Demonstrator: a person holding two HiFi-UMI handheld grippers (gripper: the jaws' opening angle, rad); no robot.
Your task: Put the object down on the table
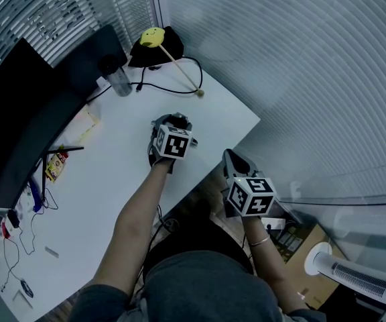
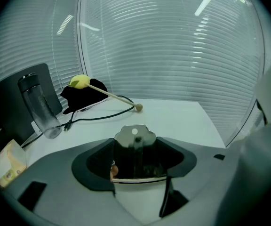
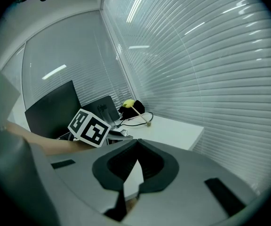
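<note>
Our left gripper (image 2: 136, 149) has its jaws parted just enough to clamp a flat, shiny dark object (image 2: 135, 133), whose rounded top tab with a small hole stands up between the pads. The object is off the white table (image 2: 182, 119), held above its middle part; we cannot tell how high. Our right gripper (image 3: 138, 142) has its jaws brought together at the tips with nothing between them, and in the head view it hangs just past the table's near edge, beside the left one. Beyond the object, toward the far corner, lies a thin stick (image 2: 112, 94) with a yellow head that rests on a black cloth (image 2: 81, 95). A black cable (image 2: 100, 117) curls beside them. To the left stands a clear bottle (image 2: 39, 109), upright in front of a dark monitor (image 1: 19, 106). On the floor to our right lies a white fan (image 1: 354, 274).
</note>
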